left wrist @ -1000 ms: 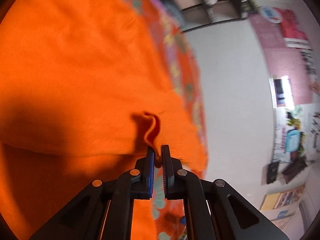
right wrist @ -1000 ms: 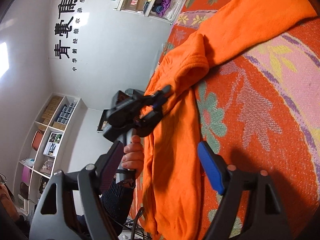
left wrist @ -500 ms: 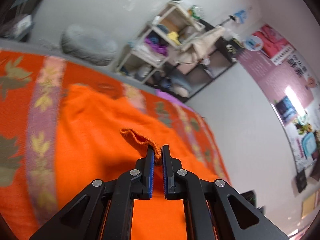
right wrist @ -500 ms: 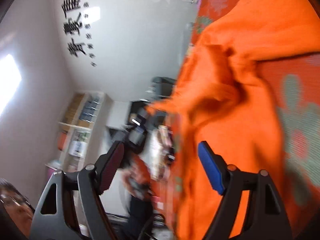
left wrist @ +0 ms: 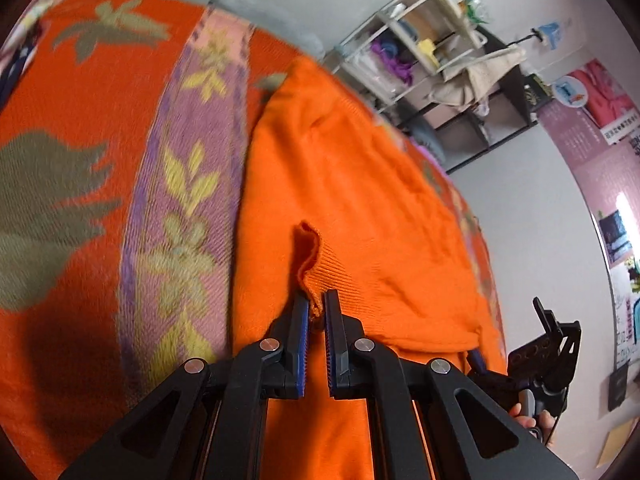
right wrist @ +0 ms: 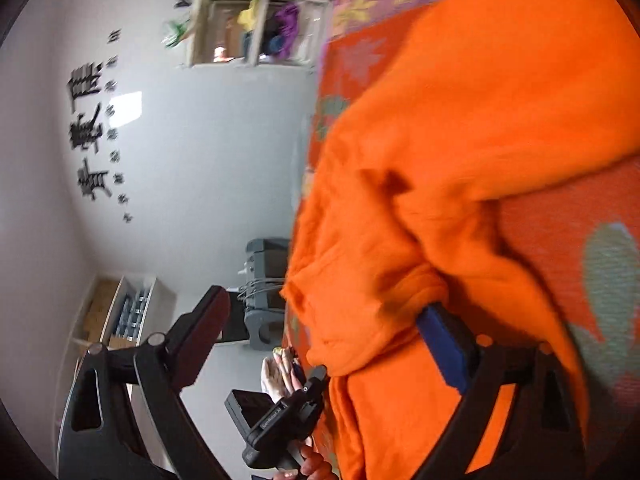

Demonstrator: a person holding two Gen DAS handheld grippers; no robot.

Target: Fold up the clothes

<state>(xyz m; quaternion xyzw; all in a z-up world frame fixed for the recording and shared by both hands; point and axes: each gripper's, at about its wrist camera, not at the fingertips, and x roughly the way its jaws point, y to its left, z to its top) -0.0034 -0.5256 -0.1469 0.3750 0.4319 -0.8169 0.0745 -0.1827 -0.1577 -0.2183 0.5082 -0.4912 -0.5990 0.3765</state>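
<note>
An orange sweater (left wrist: 360,200) lies on an orange flowered blanket (left wrist: 80,140). My left gripper (left wrist: 316,312) is shut on the sweater's ribbed edge, which stands up in a fold between the pads. My right gripper (right wrist: 328,320) is open at the sweater's (right wrist: 460,140) bunched edge. Its blue pad (right wrist: 444,344) touches the cloth and its dark pad (right wrist: 200,332) is out in the air. The right gripper shows at the right edge of the left wrist view (left wrist: 540,360). The left gripper shows low in the right wrist view (right wrist: 288,412).
The blanket has a purple band with yellow leaves (left wrist: 188,180). A white shelf unit with clothes (left wrist: 408,48) stands behind the bed. A white wall with black characters (right wrist: 92,128) and a low shelf (right wrist: 120,312) are beside it.
My left gripper has swung with the sweater edge held, so more of the blanket now shows. My right gripper has moved in to the sweater's bunched edge, still open.
</note>
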